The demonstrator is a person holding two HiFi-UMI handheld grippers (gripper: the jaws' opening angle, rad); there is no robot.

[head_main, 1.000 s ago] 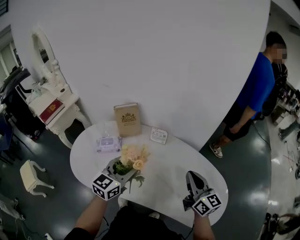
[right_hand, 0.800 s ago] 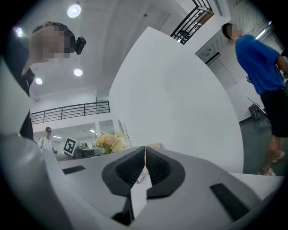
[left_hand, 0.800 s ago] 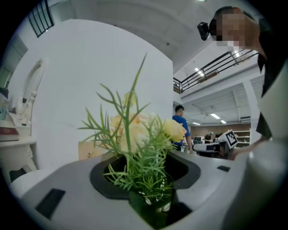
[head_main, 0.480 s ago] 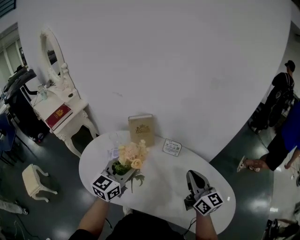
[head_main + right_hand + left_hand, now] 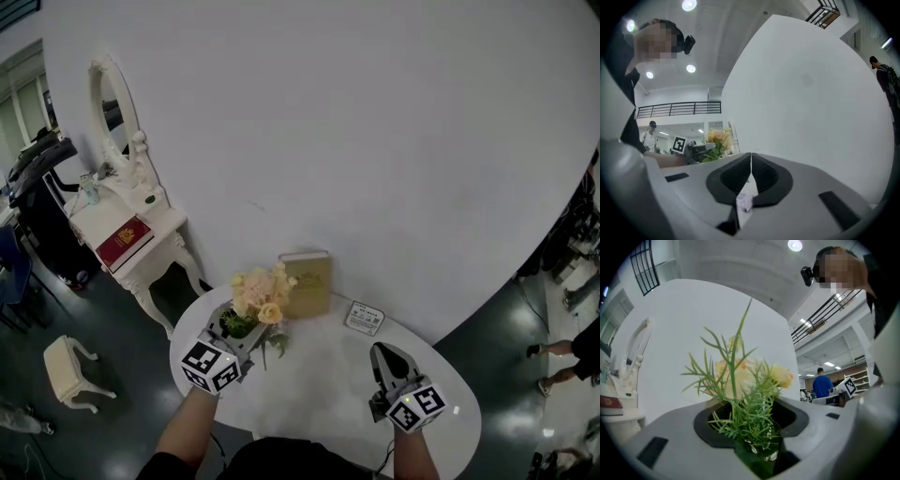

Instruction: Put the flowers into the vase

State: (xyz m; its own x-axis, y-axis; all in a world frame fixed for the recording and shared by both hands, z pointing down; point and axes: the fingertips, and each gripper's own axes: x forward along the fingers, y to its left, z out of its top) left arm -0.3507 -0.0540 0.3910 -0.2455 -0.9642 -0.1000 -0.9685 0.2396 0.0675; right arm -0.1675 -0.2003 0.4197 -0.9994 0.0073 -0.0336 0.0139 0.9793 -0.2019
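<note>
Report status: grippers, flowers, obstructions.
Left gripper shut on flowers, held upright over table. Right gripper shut, jaws together. No vase in view. Book stands beyond flowers.

Book (image 5: 307, 284) upright at table (image 5: 323, 375) rear; card (image 5: 365, 318), perhaps, right of it; flowers (image 5: 260, 298) left

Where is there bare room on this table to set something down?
Bare tabletop lies between the left gripper, holding the flowers, and the right gripper, and again at the right end beyond the right gripper. The back edge is crowded: upright book and small card.
</note>
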